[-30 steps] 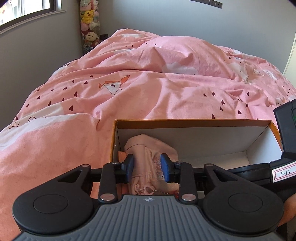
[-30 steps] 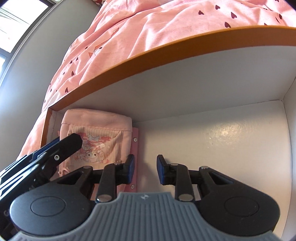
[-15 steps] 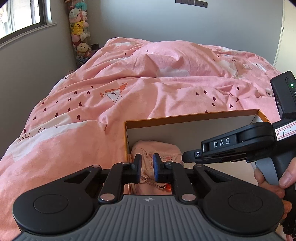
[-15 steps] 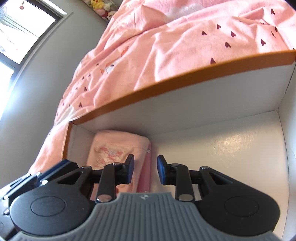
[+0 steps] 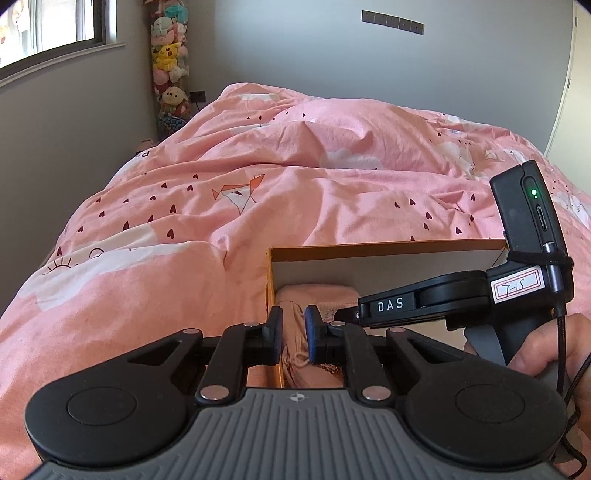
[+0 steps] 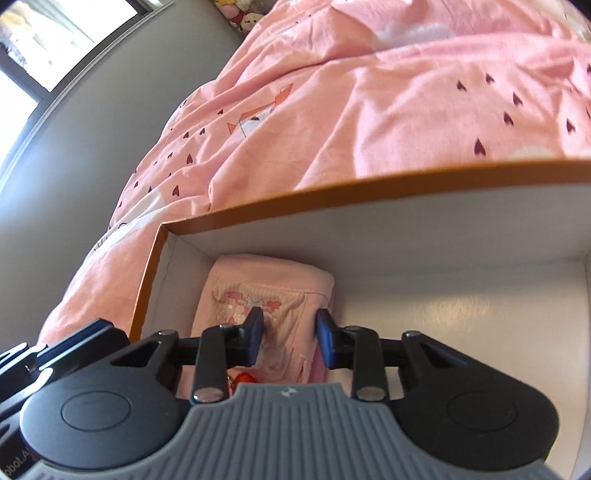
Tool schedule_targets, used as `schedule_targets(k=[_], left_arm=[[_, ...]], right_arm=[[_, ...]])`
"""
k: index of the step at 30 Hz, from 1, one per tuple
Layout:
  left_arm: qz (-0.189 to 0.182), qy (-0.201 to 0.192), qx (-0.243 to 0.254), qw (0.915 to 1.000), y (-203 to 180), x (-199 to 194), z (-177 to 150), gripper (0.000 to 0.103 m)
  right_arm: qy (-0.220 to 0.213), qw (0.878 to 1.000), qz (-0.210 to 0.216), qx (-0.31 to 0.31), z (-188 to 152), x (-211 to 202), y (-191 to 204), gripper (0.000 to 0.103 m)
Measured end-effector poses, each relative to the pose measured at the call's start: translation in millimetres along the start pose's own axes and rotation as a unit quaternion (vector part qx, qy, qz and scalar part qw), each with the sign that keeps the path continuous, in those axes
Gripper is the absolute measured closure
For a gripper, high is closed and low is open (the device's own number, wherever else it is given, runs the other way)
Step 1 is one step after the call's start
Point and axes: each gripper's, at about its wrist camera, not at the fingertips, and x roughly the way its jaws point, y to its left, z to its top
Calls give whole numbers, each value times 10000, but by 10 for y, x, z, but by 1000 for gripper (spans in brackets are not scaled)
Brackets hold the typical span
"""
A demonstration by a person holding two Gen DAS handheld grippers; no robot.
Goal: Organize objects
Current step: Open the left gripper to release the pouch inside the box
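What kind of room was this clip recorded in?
Most likely a child's bedroom: a bed under a pink heart-print duvet, a stack of plush toys in the corner, and a window beside it.

A pale pink pouch (image 6: pixel 266 317) with cartoon print, orange-rimmed white box (image 6: pixel 406 236), heart-patterned pink duvet (image 5: pixel 295 206).

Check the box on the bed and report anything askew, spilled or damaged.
Nothing stands out. The pink pouch lies flat in the left end of the orange-rimmed box, and nothing looks spilled or torn. The rest of the box floor is bare. The duvet is rumpled. Both the left gripper and right gripper are open above the pouch.
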Motion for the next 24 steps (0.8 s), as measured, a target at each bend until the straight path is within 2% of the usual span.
schedule_targets(k=[1,2,8,13,19,24], left_arm=[[-14,3,-10,10000,3,2,-7,88],[-25,9,-6,10000,-1,10,-11,88],[-33,28,1,10000,-23,43,-30,88],[-60,-79,15,9999,-67,-45,-21,88],[-277,-180,92,9994,-174,-341,-22,88],[-530,-124,40,9985,-209,-642,-113,88]], right_arm=[[-64,9998,-81,-149,13,-1,28,78],[-67,9995,-117,-276,27,14,47,79],[29,9998,-124,-160,14,114,-28,79],[-18,10000,-14,-30,25,9,-26,66],[-281,9993,-89,-242,-56,-375,102,65],[-685,9964,-141,-488,-329,-904,226,65]])
